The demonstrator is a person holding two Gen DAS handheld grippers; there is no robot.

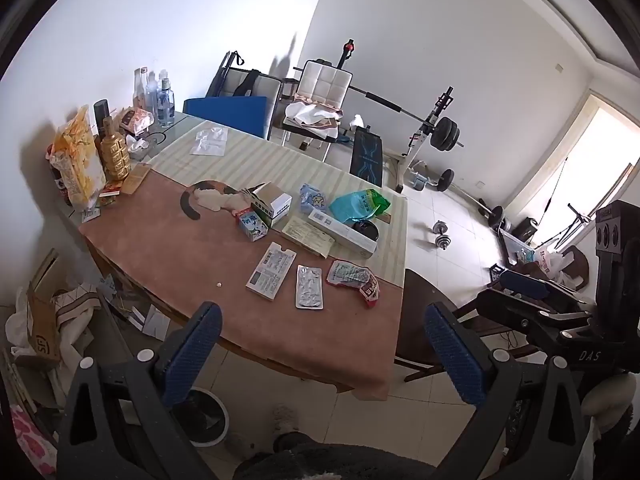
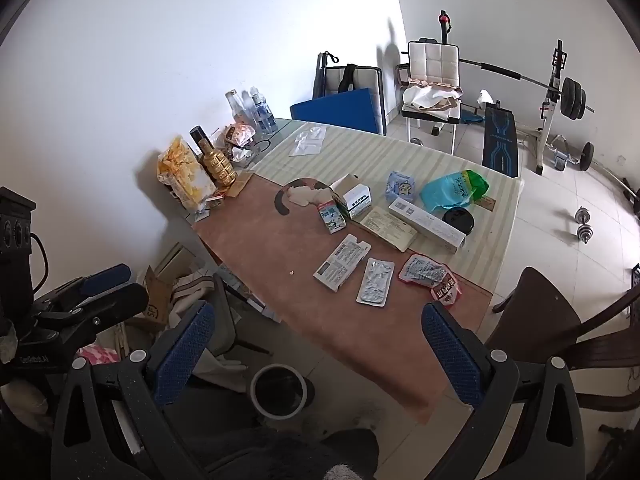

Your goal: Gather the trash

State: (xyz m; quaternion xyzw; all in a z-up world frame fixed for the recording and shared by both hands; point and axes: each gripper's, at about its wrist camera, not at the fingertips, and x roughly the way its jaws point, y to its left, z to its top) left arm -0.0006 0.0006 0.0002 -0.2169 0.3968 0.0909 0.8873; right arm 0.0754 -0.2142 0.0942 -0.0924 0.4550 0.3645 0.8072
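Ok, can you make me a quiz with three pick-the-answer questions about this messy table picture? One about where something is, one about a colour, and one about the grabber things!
1. Where is the round bin?
A. on the table
B. on the floor by the table's near edge
C. on the chair

2. What colour is the fancy bottle beside the snack bag?
A. gold
B. purple
C. blue

3. How are the left gripper and right gripper?
A. both squeezing trash
B. one shut, one open
C. both open and empty

Answers: 1 B, it stands on the tiles below the table edge. 2 A, it gleams gold. 3 C, the blue pads stand wide apart with nothing between them.
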